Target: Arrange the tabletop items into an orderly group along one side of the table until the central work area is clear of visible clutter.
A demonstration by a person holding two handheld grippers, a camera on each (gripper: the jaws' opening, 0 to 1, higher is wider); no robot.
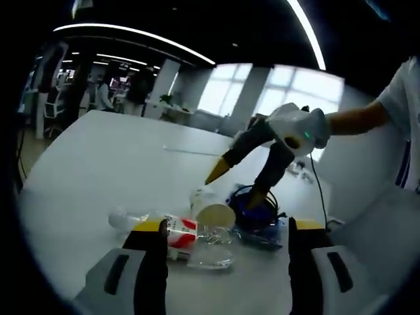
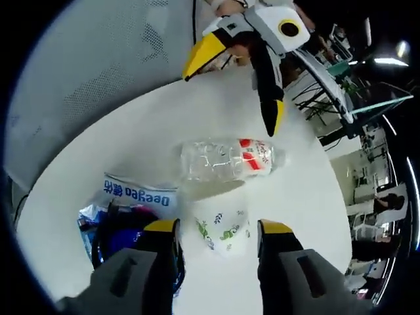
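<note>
A clear plastic bottle (image 1: 180,237) with a red and white label lies on its side on the white table (image 1: 98,170), just ahead of my left gripper (image 1: 228,226), whose jaws stand wide open with nothing held. Beside the bottle is a white paper cup (image 1: 215,215) with a green leaf print. In the right gripper view the cup (image 2: 222,230) sits between the open jaws of my right gripper (image 2: 218,228), with a small gap on each side. The bottle (image 2: 230,159) lies beyond it. The right gripper (image 1: 237,185) hovers open above the cup.
A blue packet (image 2: 139,194) and a coiled black cable (image 2: 125,239) lie left of the cup, touching the pile. The left gripper (image 2: 236,88) reaches in from the top, open. A person's white sleeve (image 1: 407,98) is at the right. A grey partition (image 2: 98,79) borders the table.
</note>
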